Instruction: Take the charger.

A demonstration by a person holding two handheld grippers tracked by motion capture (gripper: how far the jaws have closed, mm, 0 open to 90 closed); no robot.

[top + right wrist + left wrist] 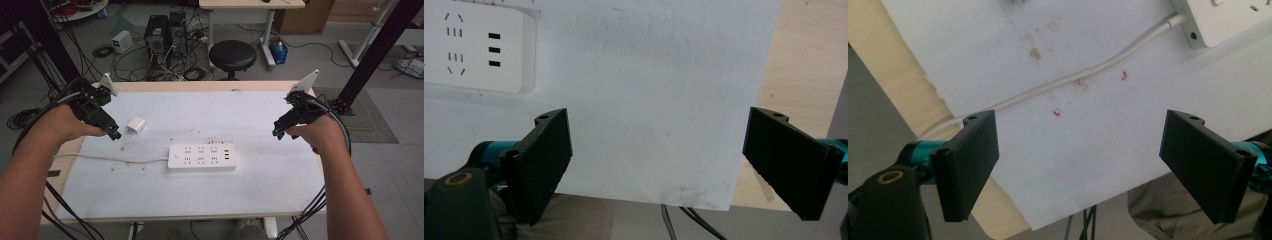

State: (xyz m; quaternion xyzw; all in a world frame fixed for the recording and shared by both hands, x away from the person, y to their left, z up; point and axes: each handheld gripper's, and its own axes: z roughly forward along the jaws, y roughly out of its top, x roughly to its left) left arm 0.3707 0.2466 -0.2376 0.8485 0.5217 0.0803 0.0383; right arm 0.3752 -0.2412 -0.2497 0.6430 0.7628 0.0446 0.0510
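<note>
A white power strip (202,157) lies flat on the white sheet (165,192) that covers the wooden table (200,85), slightly nearer the sheet's front edge than its far edge and about midway between its left and right edges. Its top face carries two rows of sockets and, at its right end, three small dark slots; no brand name or lettering can be read on it in any view. A white cable (110,159) runs from the strip's left end across the sheet and off the table's left edge. A small white plug adapter (135,125) sits apart from the strip, toward the sheet's far-left part.

The left gripper (116,135) hovers over the left part of the sheet, just beside the adapter, held in the person's left hand (64,125). In the left gripper view its two black jaws stand wide apart with nothing between them, above the cable (1083,75) and a few small red and brown marks on the sheet.

The right gripper (276,133) hangs near the sheet's right edge in the right hand (320,132). In the right gripper view its jaws are likewise spread wide and hold nothing, with the strip's right end (474,47) at upper left.
</note>
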